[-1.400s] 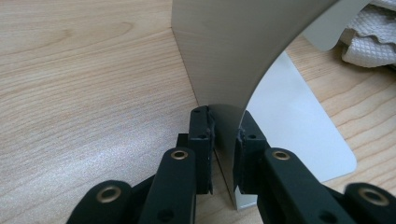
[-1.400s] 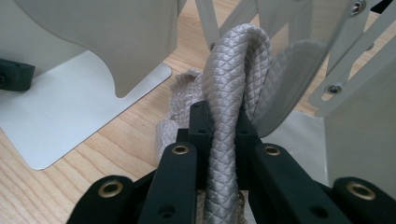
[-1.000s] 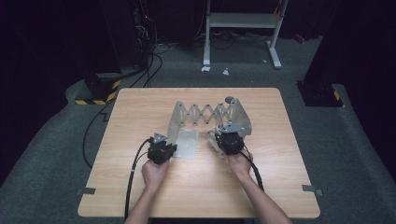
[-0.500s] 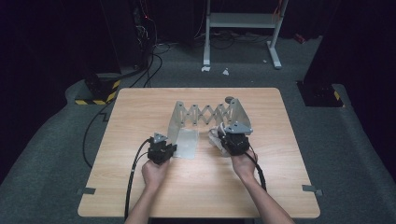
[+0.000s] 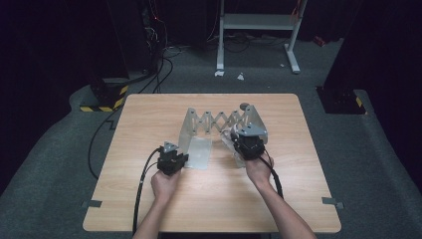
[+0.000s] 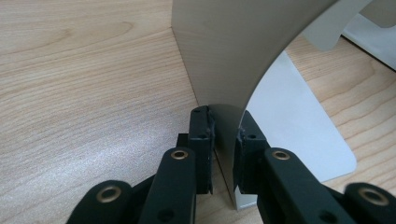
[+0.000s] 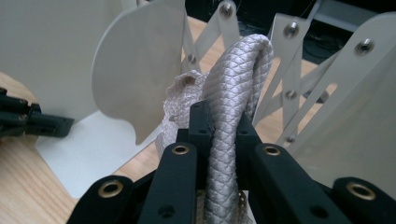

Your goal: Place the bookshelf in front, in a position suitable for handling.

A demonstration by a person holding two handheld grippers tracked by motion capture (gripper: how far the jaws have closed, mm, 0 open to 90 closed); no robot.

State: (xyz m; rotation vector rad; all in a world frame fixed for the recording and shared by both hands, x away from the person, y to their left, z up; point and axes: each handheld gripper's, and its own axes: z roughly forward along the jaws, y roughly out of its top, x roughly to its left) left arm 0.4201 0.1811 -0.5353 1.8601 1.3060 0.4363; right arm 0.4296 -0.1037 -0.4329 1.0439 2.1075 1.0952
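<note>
A grey metal folding rack [image 5: 221, 121] with a scissor lattice stands mid-table between two upright end plates. My left gripper [image 5: 179, 154] is at the left end plate [image 5: 188, 130]. In the left gripper view its jaws [image 6: 225, 126] are shut on that plate's thin lower edge [image 6: 233, 51]. My right gripper [image 5: 243, 140] hovers in front of the right end plate [image 5: 255, 119]. It is shut on a white braided rope [image 7: 236, 79], which loops up between the jaws [image 7: 224, 119] with a frayed end to its left. The lattice [image 7: 289, 65] rises just behind the rope.
The rack's flat base sheet [image 5: 200, 152] lies on the wooden table [image 5: 149, 119] beside my left gripper. Black cables [image 5: 142, 184] trail from both grippers toward the near edge. A white stand [image 5: 259, 22] and a striped-edged base [image 5: 102, 102] sit on the floor beyond.
My right gripper has risen slightly with the rope in it. The left gripper has kept still on the plate.
</note>
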